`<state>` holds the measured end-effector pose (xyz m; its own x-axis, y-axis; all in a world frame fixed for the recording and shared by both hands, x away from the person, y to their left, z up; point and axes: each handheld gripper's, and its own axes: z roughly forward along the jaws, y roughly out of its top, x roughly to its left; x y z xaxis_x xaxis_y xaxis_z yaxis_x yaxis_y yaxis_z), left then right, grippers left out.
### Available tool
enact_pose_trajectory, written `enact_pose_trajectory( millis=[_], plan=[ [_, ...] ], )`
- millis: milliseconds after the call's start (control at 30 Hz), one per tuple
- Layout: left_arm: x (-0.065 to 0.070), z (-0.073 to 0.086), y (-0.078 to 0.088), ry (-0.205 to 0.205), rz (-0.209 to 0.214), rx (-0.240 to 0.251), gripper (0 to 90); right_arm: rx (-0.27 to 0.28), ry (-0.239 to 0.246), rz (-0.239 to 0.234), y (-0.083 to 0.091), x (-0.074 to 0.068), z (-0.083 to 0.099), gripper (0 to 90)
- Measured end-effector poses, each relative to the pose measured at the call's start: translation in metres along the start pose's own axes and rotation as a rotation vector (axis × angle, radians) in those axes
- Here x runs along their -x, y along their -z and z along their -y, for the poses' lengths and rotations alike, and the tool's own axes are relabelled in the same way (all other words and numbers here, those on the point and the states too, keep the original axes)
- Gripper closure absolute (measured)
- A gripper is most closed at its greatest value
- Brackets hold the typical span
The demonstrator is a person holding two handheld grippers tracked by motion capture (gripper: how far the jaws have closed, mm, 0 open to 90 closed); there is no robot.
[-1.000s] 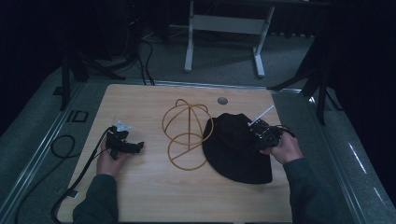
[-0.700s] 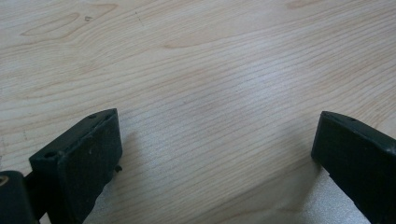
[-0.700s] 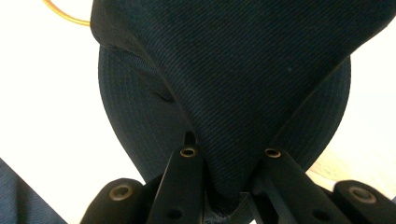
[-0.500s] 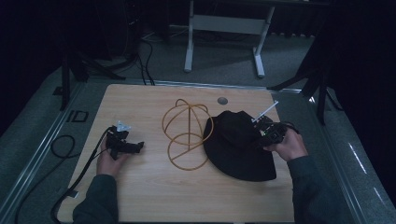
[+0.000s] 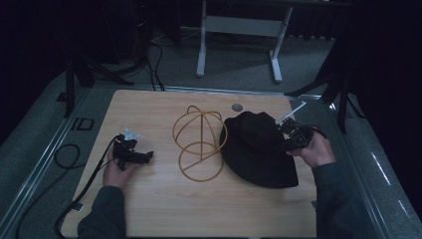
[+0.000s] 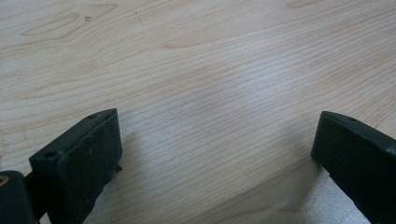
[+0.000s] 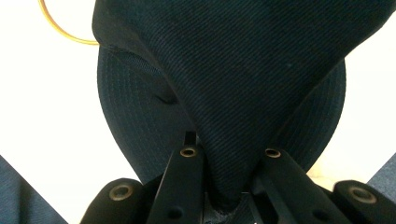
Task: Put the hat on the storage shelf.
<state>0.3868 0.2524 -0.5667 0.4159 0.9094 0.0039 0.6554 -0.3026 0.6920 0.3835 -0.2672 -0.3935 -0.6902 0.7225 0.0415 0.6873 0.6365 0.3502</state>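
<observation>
We wear dark grey-green long sleeves [image 5: 102, 214]. Our left gripper [image 5: 133, 154] is black with a grey three-cornered plate and a trailing black cable [image 5: 84, 186]; our right gripper [image 7: 223, 189] shows brass-ringed screw holes.

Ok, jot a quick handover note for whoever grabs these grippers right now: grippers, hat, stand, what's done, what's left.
Right gripper: shut on the black hat, pinching a fold of its fabric at the right side of the crown; the brim lies on the table.
Left gripper: open, nothing between its jaws, low over bare wood at the left.
Wire hat stand: upright mid-table, just left of the hat, nothing on it.
Done: hat gripped.
Left: probably lift the hat onto the stand; the left gripper could steady the stand.
</observation>
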Motion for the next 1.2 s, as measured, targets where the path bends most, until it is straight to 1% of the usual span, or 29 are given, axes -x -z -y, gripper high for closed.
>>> enact_pose_trajectory(
  millis=[267, 300, 567, 700, 1200],
  plan=[
    [0.000, 0.000, 0.000, 0.000, 0.000, -0.001, 2.0, 0.030, 0.003, 0.007, 0.010, 0.004, 0.000, 86.4],
    [0.000, 0.000, 0.000, -0.002, 0.000, -0.001, 2.0, 0.044, 0.000, 0.011, 0.014, 0.005, 0.001, 86.5],
    [0.000, 0.000, 0.000, -0.003, 0.001, -0.003, 2.0, 0.089, -0.005, 0.020, 0.029, 0.008, 0.001, 86.5],
    [0.000, 0.000, 0.000, -0.002, 0.001, -0.003, 2.0, 0.122, -0.005, 0.025, 0.036, 0.011, 0.003, 86.5],
    [0.000, 0.000, 0.000, -0.002, 0.000, -0.002, 2.0, 0.190, -0.006, 0.036, 0.054, 0.013, 0.007, 86.6]
  ],
)
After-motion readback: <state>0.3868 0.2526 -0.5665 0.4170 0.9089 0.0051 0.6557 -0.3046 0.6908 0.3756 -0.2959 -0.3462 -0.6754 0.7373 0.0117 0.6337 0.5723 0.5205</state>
